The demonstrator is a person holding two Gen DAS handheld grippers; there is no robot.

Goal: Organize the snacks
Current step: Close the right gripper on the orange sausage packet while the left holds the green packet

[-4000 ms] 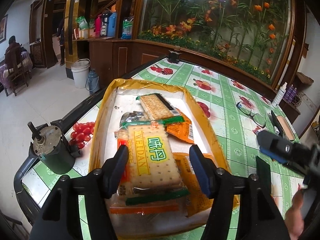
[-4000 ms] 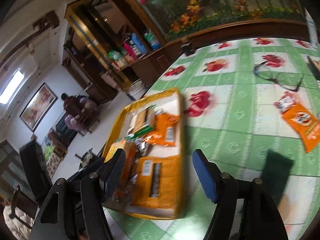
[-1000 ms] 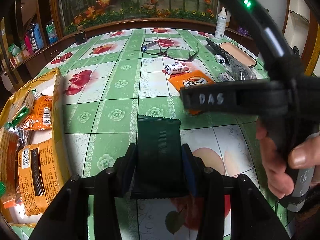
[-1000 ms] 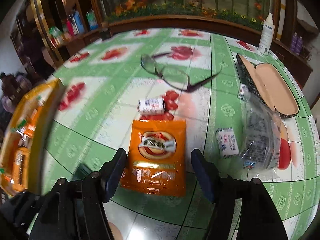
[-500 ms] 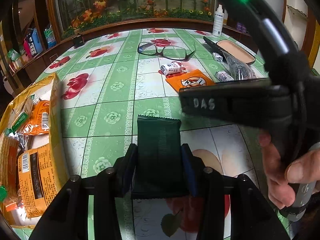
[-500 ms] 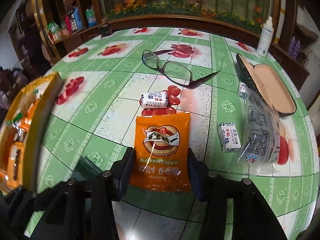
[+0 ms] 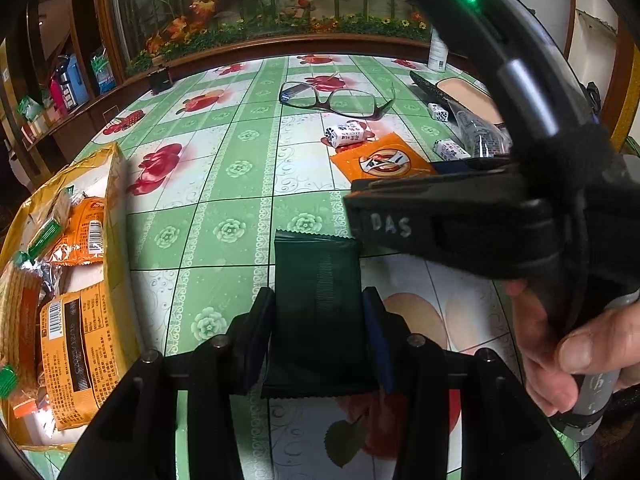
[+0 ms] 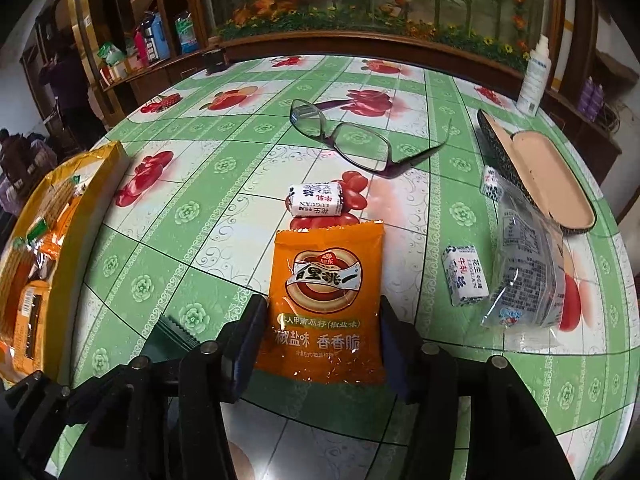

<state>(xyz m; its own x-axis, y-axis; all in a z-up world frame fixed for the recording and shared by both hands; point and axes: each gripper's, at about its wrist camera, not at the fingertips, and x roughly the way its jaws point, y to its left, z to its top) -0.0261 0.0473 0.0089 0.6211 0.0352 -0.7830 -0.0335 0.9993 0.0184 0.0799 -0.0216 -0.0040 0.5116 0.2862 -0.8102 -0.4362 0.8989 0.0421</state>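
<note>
A dark green snack packet (image 7: 316, 280) lies flat on the green flowered tablecloth. My left gripper (image 7: 318, 320) is shut on it, one pad against each long side. In the right wrist view an orange seed packet (image 8: 326, 280) lies flat between the fingers of my right gripper (image 8: 322, 328). The right jaws are opening, their pads stand at the packet's side edges, and the packet is not crumpled. The yellow tray (image 7: 116, 184) at the left holds orange and cracker packets. A hand (image 7: 560, 344) grips the right tool's handle.
Beyond the orange packet lie a pair of glasses (image 8: 348, 140), two white wrapped candies (image 8: 316, 200) (image 8: 464, 276), a clear plastic packet (image 8: 524, 268) and an open glasses case (image 8: 548, 176). A white bottle (image 8: 534, 76) stands at the far right edge.
The left gripper left the tray and closed on the dark green packet, then stayed still. The right gripper swung from the tray to the orange packet and its fingers narrowed around it.
</note>
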